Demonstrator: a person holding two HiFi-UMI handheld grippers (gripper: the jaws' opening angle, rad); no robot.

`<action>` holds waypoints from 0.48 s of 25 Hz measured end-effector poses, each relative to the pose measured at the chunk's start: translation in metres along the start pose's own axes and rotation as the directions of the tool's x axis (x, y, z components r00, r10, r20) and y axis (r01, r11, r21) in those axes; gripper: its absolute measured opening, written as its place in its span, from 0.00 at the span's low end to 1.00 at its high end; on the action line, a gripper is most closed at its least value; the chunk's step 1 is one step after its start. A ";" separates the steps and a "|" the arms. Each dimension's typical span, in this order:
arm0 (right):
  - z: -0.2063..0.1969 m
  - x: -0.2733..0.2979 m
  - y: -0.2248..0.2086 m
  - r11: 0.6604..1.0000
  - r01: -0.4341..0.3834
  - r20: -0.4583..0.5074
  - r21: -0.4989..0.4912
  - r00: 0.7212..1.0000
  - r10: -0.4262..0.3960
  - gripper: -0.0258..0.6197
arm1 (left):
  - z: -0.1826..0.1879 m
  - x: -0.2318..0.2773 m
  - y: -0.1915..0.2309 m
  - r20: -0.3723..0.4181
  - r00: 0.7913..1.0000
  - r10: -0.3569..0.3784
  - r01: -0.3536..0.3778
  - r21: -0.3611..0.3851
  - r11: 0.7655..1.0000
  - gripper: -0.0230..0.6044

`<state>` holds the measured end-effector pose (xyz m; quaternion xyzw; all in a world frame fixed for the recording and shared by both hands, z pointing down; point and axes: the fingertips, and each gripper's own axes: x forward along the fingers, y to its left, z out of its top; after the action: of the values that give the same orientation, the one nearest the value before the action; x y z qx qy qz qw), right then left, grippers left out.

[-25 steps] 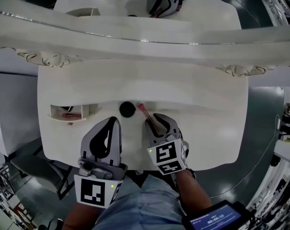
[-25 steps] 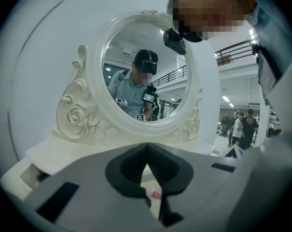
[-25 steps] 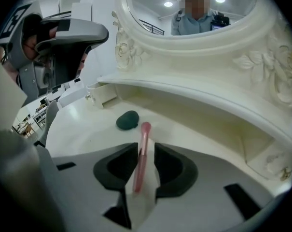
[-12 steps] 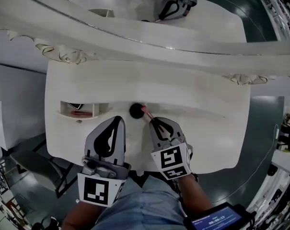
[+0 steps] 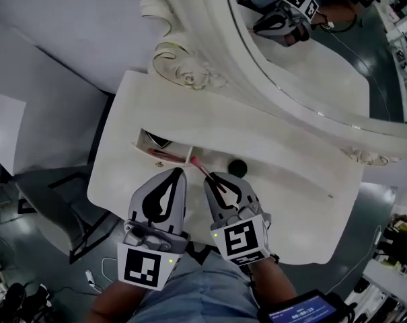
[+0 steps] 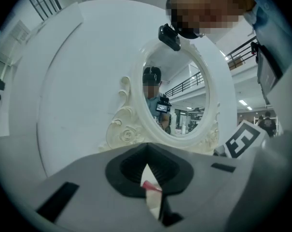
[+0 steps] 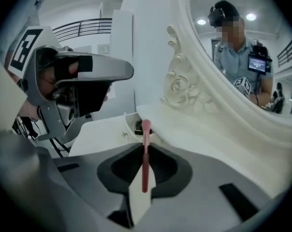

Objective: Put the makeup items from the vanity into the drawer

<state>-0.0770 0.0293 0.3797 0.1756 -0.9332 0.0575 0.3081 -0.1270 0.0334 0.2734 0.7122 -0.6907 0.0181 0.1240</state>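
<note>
both grippers moved over by the open drawer [image 5: 155, 155]. right gripper [image 5: 210, 180] just closed on the pink stick [image 5: 197, 165]. left gripper [image 5: 179, 173] is closed, holding nothing.

Two claws [image 5: 181, 173] [image 5: 209, 179], one pink stick [image 5: 198, 165], one black pot [image 5: 237, 167].

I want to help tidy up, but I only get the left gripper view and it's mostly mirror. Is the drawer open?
Observer: Yes. The head view shows the drawer pulled open on the left side of the vanity.
Operator: What's the other gripper doing?
Observer: The right gripper has just been closing its jaws; it's shut on a thin pink stick, its tip near the drawer.
Operator: Anything left on top?
Observer: One small black round item sits on the top, right of the stick.
</note>
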 end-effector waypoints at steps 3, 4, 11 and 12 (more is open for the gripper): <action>0.016 0.022 0.012 0.998 -0.031 -0.009 -0.058 0.999 0.031 0.10 | 0.003 -0.011 0.029 0.014 0.998 0.055 -0.055 -0.011 0.998 0.04; 0.020 0.030 0.015 0.996 -0.041 -0.016 -0.077 0.999 0.040 0.10 | 0.005 -0.014 0.038 0.018 0.997 0.072 -0.072 -0.016 0.997 0.04; 0.044 0.074 0.028 0.981 -0.087 -0.056 -0.172 0.995 0.079 0.10 | 0.013 -0.029 0.094 0.060 0.986 0.157 -0.157 -0.006 0.988 0.04; 0.046 0.078 0.029 0.979 -0.094 -0.063 -0.181 0.994 0.084 0.10 | 0.015 -0.029 0.100 0.069 0.984 0.162 -0.162 0.003 0.987 0.04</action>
<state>-0.1717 0.0240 0.3897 0.1029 -0.9326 -0.0101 0.3458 -0.2297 0.0576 0.2684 0.6543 -0.7502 0.0064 0.0954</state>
